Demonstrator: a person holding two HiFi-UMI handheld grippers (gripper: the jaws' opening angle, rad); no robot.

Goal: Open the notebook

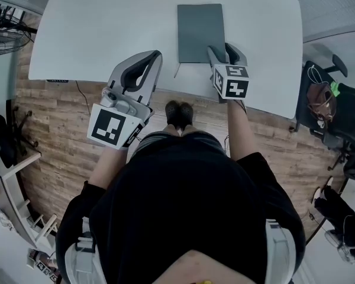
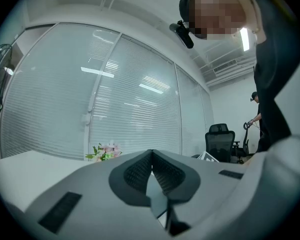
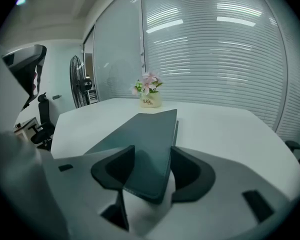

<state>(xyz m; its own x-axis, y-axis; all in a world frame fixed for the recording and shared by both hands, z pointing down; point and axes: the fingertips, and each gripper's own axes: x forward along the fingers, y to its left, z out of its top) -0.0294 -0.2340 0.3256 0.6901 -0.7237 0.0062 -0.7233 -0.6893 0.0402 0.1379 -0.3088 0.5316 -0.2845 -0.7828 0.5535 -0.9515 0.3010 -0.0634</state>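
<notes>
A closed grey-green notebook (image 1: 200,31) lies flat on the white table (image 1: 94,34), with a thin ribbon (image 1: 176,71) trailing from its near edge. My right gripper (image 1: 226,51) stands open at the notebook's near right corner. In the right gripper view that corner (image 3: 149,144) fills the gap between the two jaws of the gripper (image 3: 152,152). I cannot tell whether the jaws touch it. My left gripper (image 1: 157,55) hangs shut and empty to the left of the notebook, over the table's front edge. Its fingertips (image 2: 151,154) meet with nothing between them.
A small pot of flowers (image 3: 150,98) stands at the table's far side, beyond the notebook. A floor fan (image 1: 3,31) is off the table's left end. An office chair with a bag (image 1: 325,108) stands to the right. Wooden floor lies below the front edge.
</notes>
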